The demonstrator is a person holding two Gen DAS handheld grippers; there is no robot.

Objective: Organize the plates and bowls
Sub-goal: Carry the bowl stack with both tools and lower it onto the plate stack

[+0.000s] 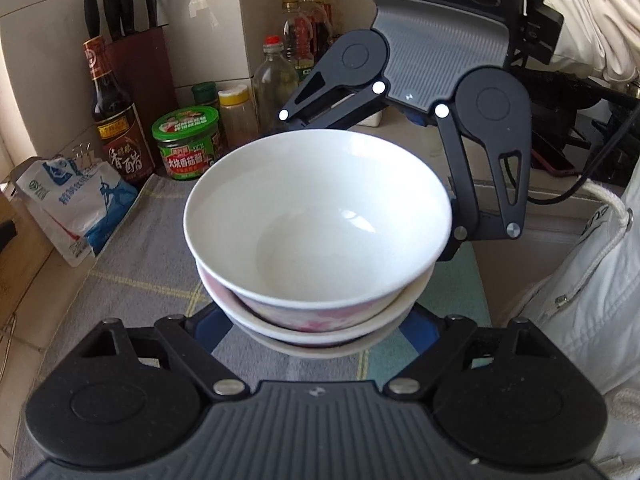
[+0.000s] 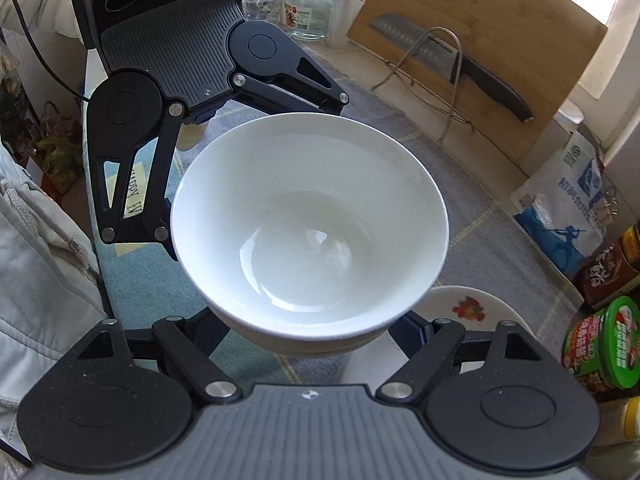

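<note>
White bowl (image 1: 318, 216) sits nested on top of a pink-patterned bowl (image 1: 312, 322), and that one sits in a third pale dish (image 1: 320, 347) underneath; stack is in the middle of the desk, on a grey checked cloth (image 1: 148, 248). Inside of top bowl is white and glossy.

Left gripper (image 1: 316, 344) comes at the stack from the near side of its own view, jaws spread wide to either side of the lower bowls; fingertips are hidden under the stack, so cannot tell if they touch anything. Right gripper (image 1: 404, 184) reaches in from the opposite side, its jaws also spread wide around the top bowl's rim, one finger (image 1: 464, 196) just beside the bowl wall; contact not clear. In the right wrist view the same: jaws wide apart at the bowl stack's base, tips hidden.

A small plate with a fruit print (image 2: 468, 308) lies on the cloth just beside the stack, partly covered by it.

Around the edge: knife block (image 1: 132, 48), vinegar bottle (image 1: 116, 120), green-lidded jar (image 1: 188, 144), yellow-lidded spice jar (image 1: 236, 112), clear bottle (image 1: 274, 80), blue-white bag (image 1: 76, 204). Wooden cutting board (image 2: 480, 68) leans at the back with a cleaver (image 2: 440, 52) on a wire stand, glass jar (image 2: 310, 8) near it.
</note>
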